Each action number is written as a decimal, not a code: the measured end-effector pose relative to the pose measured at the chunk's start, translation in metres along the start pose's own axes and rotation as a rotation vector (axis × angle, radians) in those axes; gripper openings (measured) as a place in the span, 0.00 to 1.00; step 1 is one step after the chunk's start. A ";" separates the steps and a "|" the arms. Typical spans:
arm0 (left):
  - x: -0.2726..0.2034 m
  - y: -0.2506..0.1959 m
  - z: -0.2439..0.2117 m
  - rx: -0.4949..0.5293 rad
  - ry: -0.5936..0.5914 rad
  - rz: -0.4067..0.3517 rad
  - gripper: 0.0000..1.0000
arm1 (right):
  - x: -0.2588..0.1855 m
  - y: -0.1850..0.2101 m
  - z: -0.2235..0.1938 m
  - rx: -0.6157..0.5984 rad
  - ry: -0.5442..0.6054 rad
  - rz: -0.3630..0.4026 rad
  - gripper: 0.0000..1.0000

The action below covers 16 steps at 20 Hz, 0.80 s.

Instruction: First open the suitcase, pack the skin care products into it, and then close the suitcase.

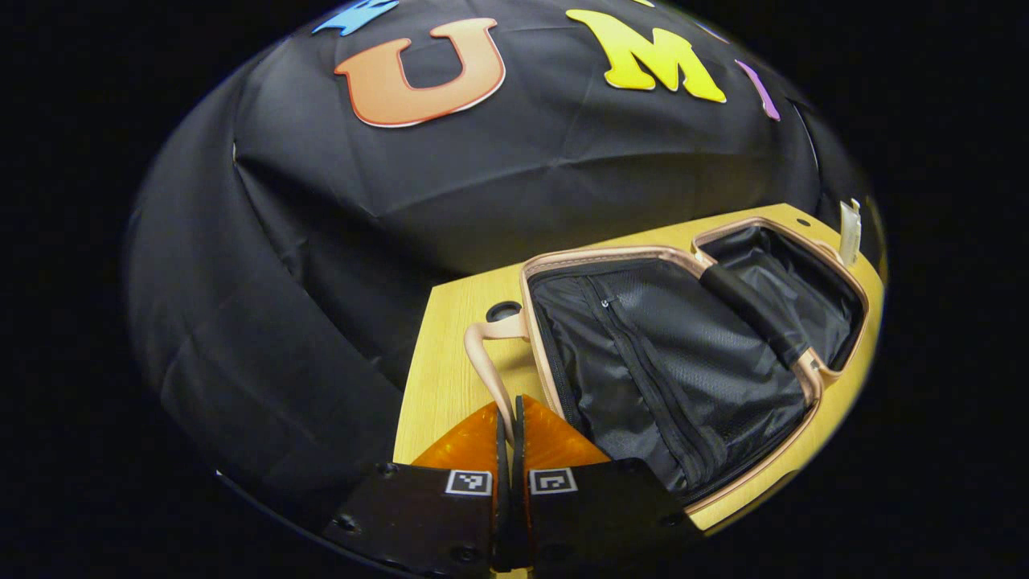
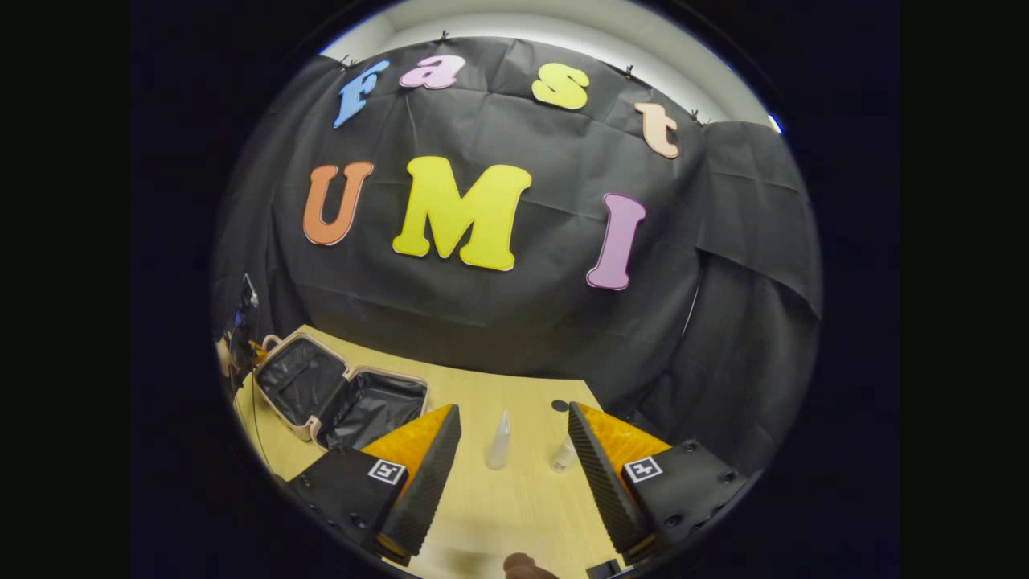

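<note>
Black cloth is hanging behind a light wooden table point(image 2: 514, 515) in both views. At the left of the right gripper view, the suitcase point(image 2: 338, 394) is lying open on the table with both dark-lined halves facing up. To its right, between the widely spread fingers of the right gripper point(image 2: 506, 474), which is holding nothing, a tall clear pointed bottle point(image 2: 498, 441) and a smaller clear bottle point(image 2: 563, 457) are standing on the table, near each other but apart. In the left gripper view, the left gripper point(image 1: 511, 450) is sitting with its fingers pressed together on the suitcase's pale pink handle point(image 1: 486, 362), and the open suitcase point(image 1: 683, 362) is spreading out to the right of it
</note>
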<state>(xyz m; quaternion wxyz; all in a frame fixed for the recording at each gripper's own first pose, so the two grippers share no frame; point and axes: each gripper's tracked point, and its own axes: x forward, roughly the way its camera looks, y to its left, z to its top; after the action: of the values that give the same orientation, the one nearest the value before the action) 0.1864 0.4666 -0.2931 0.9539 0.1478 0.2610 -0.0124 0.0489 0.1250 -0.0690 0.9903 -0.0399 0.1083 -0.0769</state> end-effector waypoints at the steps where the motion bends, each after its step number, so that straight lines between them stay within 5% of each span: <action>1: 0.004 -0.002 -0.006 0.005 0.010 -0.013 0.03 | 0.000 0.001 -0.004 -0.005 0.016 -0.002 0.80; 5: 0.010 -0.005 -0.021 -0.010 0.049 -0.045 0.09 | -0.005 -0.002 -0.006 -0.015 0.026 -0.010 0.80; 8: 0.007 0.008 -0.023 -0.034 0.045 0.016 0.21 | -0.008 -0.005 -0.004 -0.018 0.019 -0.014 0.80; 10: -0.002 0.017 -0.019 -0.051 0.025 0.050 0.51 | -0.010 -0.006 -0.005 -0.008 0.020 -0.011 0.80; 14: -0.031 0.012 -0.009 -0.080 -0.003 0.051 0.95 | -0.010 0.005 -0.009 -0.032 0.001 0.025 0.80; 16: -0.051 -0.001 0.009 -0.113 -0.043 0.047 0.97 | -0.007 0.012 -0.016 -0.038 0.005 0.063 0.80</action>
<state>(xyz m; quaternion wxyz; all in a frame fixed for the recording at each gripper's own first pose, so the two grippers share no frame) 0.1465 0.4604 -0.2601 0.9660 0.0996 0.2374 0.0215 0.0406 0.1367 -0.0840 0.9911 -0.0551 0.1134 -0.0434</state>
